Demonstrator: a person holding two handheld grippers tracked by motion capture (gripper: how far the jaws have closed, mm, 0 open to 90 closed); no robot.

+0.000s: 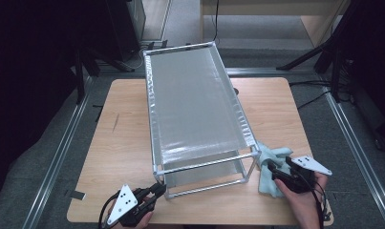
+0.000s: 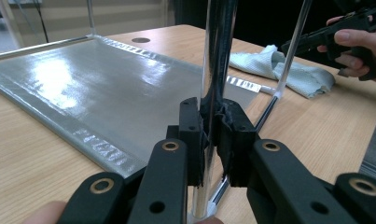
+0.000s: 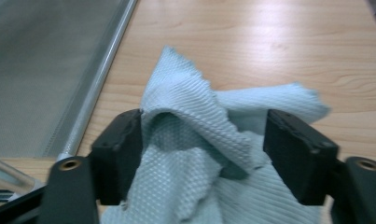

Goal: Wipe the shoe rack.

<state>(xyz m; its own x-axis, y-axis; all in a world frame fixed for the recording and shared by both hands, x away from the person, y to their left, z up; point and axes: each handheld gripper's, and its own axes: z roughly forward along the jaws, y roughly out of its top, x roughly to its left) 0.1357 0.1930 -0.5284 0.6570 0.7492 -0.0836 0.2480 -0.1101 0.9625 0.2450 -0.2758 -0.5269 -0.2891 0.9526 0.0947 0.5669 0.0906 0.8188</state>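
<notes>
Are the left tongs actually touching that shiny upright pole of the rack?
Touching. In the left gripper view, the left tongs are shut on the rack's upright pole, both black pads pressed against its sides with no gap showing.

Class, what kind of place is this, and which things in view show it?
Probably a recording lab or workshop: a bare wooden table on grey carpet, dark tripod legs beside it, and a metal rack being handled with grippers.

Left gripper (image 1: 154, 193) clamped shut at near left; right gripper (image 1: 275, 168) spread wide at near right, both hand-held.
</notes>
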